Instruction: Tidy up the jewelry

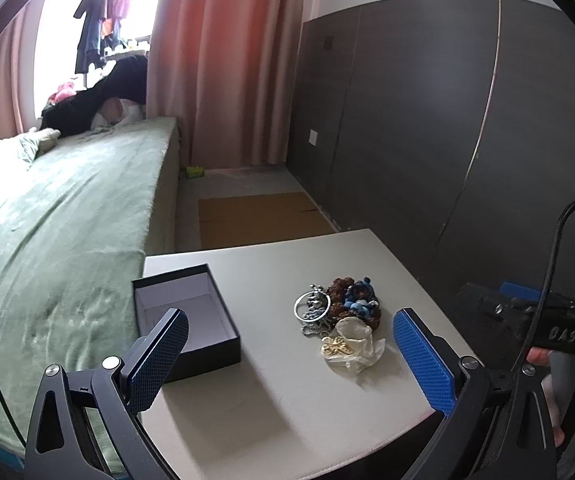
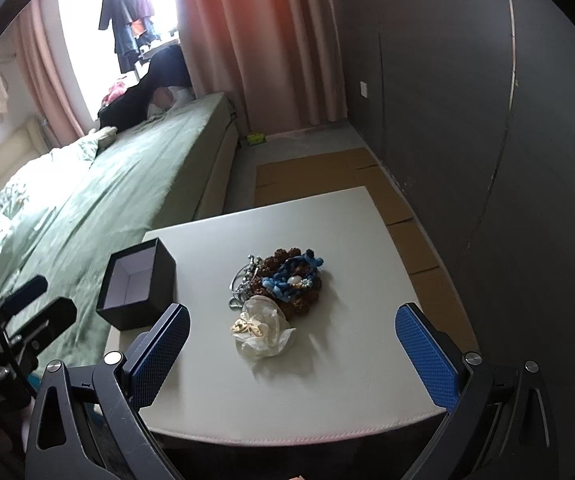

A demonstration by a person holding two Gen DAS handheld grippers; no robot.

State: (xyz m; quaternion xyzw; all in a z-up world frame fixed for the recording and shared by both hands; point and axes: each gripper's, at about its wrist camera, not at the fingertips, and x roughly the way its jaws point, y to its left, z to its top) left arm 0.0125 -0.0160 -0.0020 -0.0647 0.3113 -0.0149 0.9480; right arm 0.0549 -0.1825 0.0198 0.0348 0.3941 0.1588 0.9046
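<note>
I hold the left gripper (image 1: 287,364) and right gripper (image 2: 291,360) spread wide, grasping nothing. The jewelry pile (image 2: 277,292) lies mid-table, right of the box (image 2: 137,284). The box looks empty, so I judge all sorting remains.

- A white table (image 2: 327,380) stands in the front, with a soft rounded edge.
- A bed (image 1: 67,208) with a green cover lies at the left side of the table, and a rumpled quilt (image 2: 27,184) is on its far part.
- Dark clothes (image 1: 99,100) are piled at the far end of the bed (something pink is beside them).
- Pink curtains (image 1: 223,60) hang by a bright window (image 2: 83,40), where more clothes hang (image 2: 127,12).
- Flat cardboard (image 1: 259,216) lies on the floor behind the table.
- A dark grey panelled wall (image 1: 427,120) runs along the right side.
- A small green object (image 2: 256,138) lies on the floor near the curtain.
</note>
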